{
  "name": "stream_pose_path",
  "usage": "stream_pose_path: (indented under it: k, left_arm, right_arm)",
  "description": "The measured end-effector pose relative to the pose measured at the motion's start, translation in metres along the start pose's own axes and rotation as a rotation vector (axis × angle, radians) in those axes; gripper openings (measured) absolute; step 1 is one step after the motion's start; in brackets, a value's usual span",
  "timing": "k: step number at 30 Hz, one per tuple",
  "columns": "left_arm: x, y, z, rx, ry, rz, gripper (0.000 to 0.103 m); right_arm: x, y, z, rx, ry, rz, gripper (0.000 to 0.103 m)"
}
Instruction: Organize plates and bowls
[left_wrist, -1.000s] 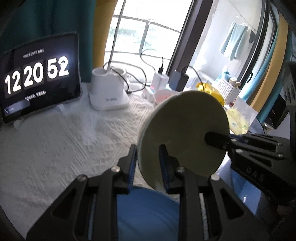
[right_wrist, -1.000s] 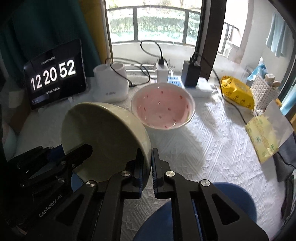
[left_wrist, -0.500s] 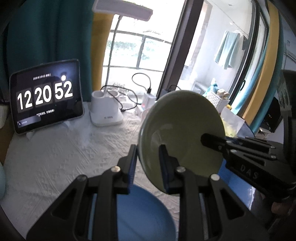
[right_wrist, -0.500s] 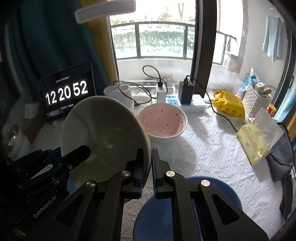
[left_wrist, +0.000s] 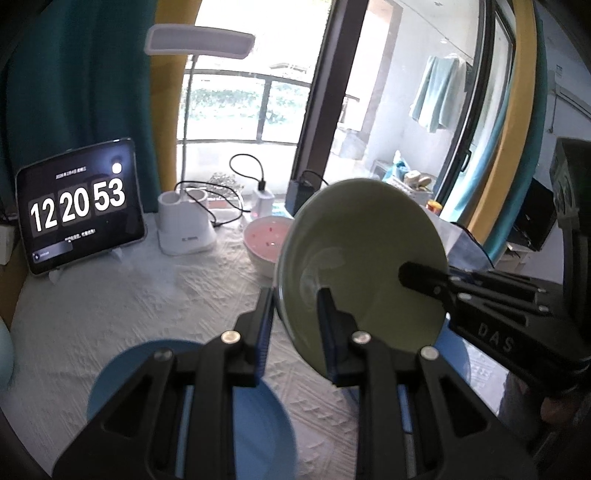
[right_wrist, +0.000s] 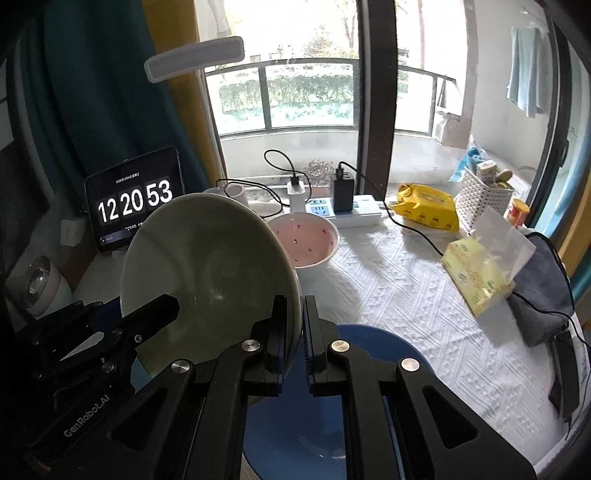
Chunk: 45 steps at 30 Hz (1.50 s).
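A pale green bowl (left_wrist: 365, 258) is held in the air, tilted on edge, by both grippers. My left gripper (left_wrist: 295, 314) is shut on its left rim; my right gripper (right_wrist: 294, 321) is shut on its right rim, and the bowl shows in the right wrist view (right_wrist: 207, 277) too. A light blue bowl (left_wrist: 255, 417) sits on the table below the left gripper. A dark blue plate (right_wrist: 332, 424) lies below the right gripper. A pink bowl (right_wrist: 306, 240) with red specks stands on the cloth further back, also in the left wrist view (left_wrist: 266, 240).
A tablet clock (right_wrist: 135, 201), white lamp base (left_wrist: 184, 225), power strip with chargers (right_wrist: 343, 210), yellow packets (right_wrist: 424, 206), (right_wrist: 476, 277), a white basket (right_wrist: 484, 199) and a dark cloth (right_wrist: 539, 291) stand around the white tablecloth (right_wrist: 406, 295).
Both grippers have lifted the green bowl higher above the table; the views rose and show more of the window, the lamp and the blue dishes below.
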<state>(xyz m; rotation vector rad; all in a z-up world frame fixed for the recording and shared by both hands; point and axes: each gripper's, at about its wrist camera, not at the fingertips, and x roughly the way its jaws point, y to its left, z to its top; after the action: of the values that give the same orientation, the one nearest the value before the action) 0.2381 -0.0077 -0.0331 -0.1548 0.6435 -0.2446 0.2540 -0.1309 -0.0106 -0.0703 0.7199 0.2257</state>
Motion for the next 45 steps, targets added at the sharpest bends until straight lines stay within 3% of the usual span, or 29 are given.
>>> stream_pose_path:
  k: [25, 45]
  left_arm:
    - [0.017, -0.072, -0.035, 0.084, 0.114, -0.036, 0.024]
    - [0.047, -0.089, -0.070, 0.109, 0.224, -0.003, 0.024]
  right_arm:
    - [-0.024, -0.066, -0.051, 0.109, 0.032, -0.027, 0.009]
    - [0.001, -0.091, -0.091, 0.144, 0.123, -0.017, 0.010]
